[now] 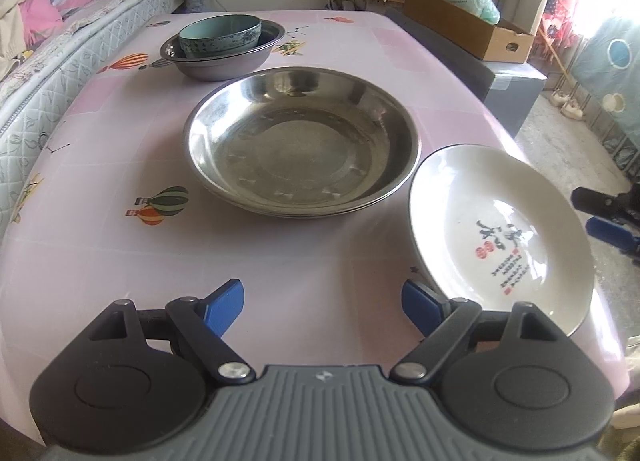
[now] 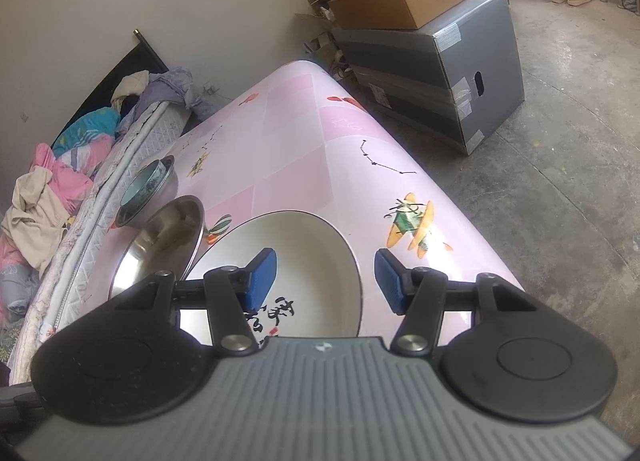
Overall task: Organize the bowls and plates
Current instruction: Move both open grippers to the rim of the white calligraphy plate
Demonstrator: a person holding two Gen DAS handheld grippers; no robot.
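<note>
White plate, lower right of my left view: black brush characters, two red round seals under them, then small columns of print. I can't read any of it.
Same plate, centre of my right view: brush characters partly hidden by my tongs; unreadable.
Tong housing: small pale emblem, no letters.
Elsewhere: no readable text.

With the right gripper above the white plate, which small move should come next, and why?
Probably lower the right gripper and close it on the rim of the white ceramic plate with black writing. Its jaws stand open, one finger over the plate, one outside the rim. The plate lies alone beside the stacked steel plates.
</note>
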